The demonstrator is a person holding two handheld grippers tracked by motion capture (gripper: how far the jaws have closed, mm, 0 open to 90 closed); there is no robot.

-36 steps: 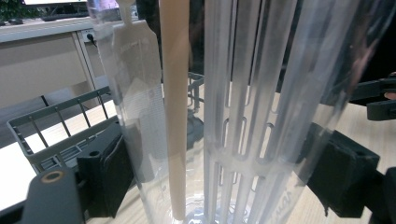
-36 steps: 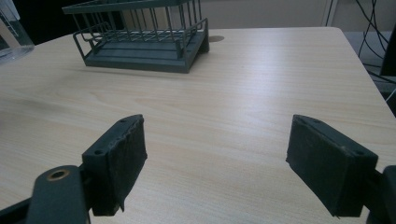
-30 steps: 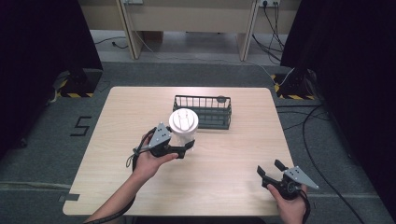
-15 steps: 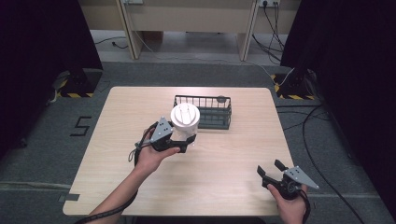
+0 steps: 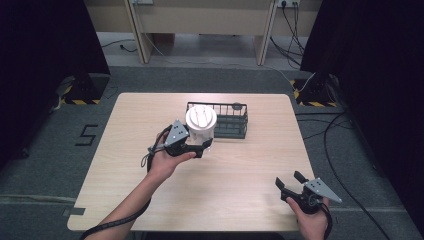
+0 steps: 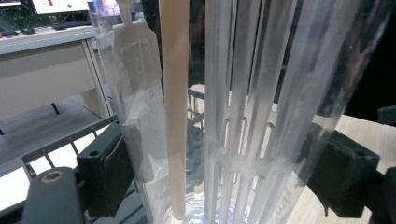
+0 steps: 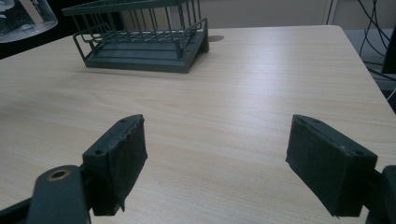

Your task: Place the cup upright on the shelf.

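A clear ribbed plastic container (image 5: 201, 125) with a white lid is held upright above the table, at the left end of the dark wire basket (image 5: 231, 120). My left gripper (image 5: 204, 146) is shut on its lower body; in the left gripper view both pads (image 6: 114, 175) press against the clear container (image 6: 243, 116). My right gripper (image 5: 289, 184) rests near the table's front right corner, open with nothing between its fingers (image 7: 119, 163). The wire basket (image 7: 140, 35) shows far ahead in the right gripper view, with the container's base (image 7: 23, 16) at the top left.
The light wooden table (image 5: 240, 170) has bare surface in front of the basket. Cables and desk legs lie on the grey floor behind the table. Black curtains stand at both sides.
My left gripper has carried the container a little farther back and to the right, closer to the basket's left end. The right gripper has stayed where it was.
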